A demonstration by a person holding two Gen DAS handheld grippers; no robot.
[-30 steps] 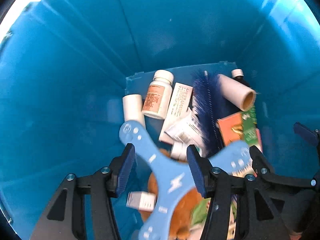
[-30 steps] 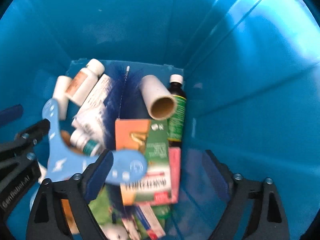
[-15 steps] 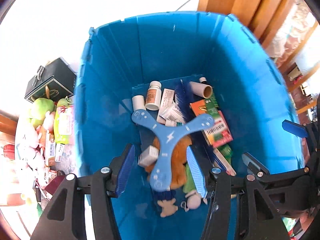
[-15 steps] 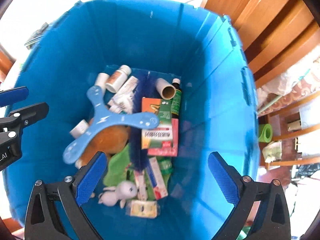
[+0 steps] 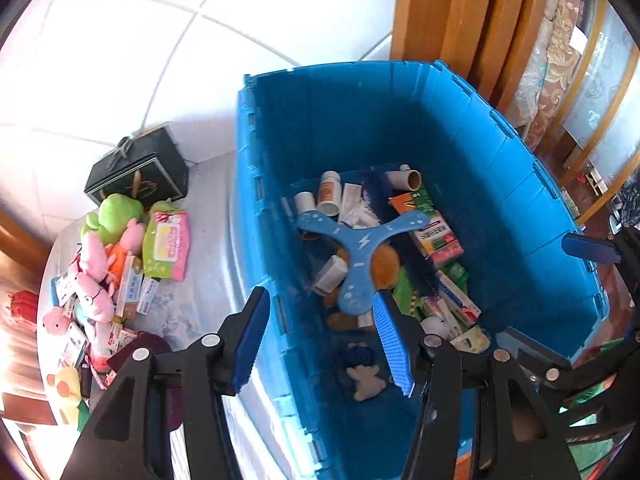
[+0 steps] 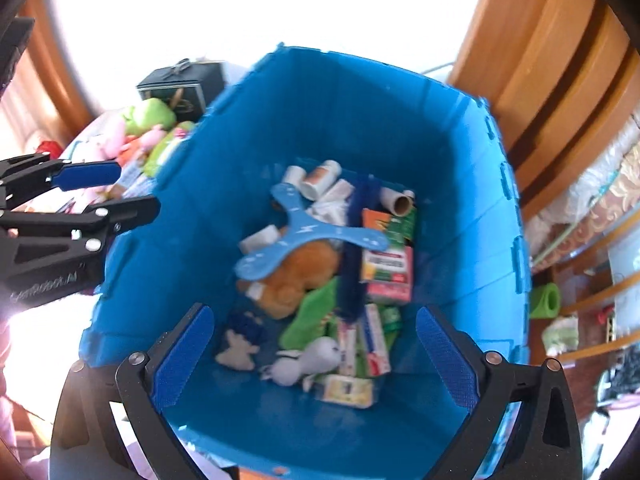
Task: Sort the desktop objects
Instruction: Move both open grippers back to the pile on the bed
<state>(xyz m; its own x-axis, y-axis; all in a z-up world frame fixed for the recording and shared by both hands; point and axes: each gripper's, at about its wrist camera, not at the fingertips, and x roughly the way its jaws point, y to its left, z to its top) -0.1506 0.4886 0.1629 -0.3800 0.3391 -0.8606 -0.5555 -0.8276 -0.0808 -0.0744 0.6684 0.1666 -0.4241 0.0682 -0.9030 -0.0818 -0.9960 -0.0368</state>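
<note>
A deep blue bin (image 5: 500, 184) (image 6: 248, 120) holds a three-armed blue boomerang (image 5: 360, 246) (image 6: 308, 236), a brown plush (image 6: 296, 276), pill bottles (image 5: 329, 196), medicine boxes (image 5: 436, 232) (image 6: 388, 268), a cardboard tube (image 5: 406, 178) and a dark blue brush (image 6: 354, 248). My left gripper (image 5: 320, 344) is open and empty above the bin's left wall. My right gripper (image 6: 316, 364) is open and empty above the bin's near end. Each gripper shows at the edge of the other's view.
Left of the bin, on the grey table (image 5: 208, 280), lie plush toys (image 5: 96, 268), a green wipes pack (image 5: 166, 242), small boxes and a dark gift box (image 5: 138, 172) (image 6: 180, 84). Wooden furniture (image 5: 460, 12) stands behind the bin.
Both grippers have risen out of the bin, from deep inside it to above its rim. The boomerang now lies on the pile inside; the table and room have come into view.
</note>
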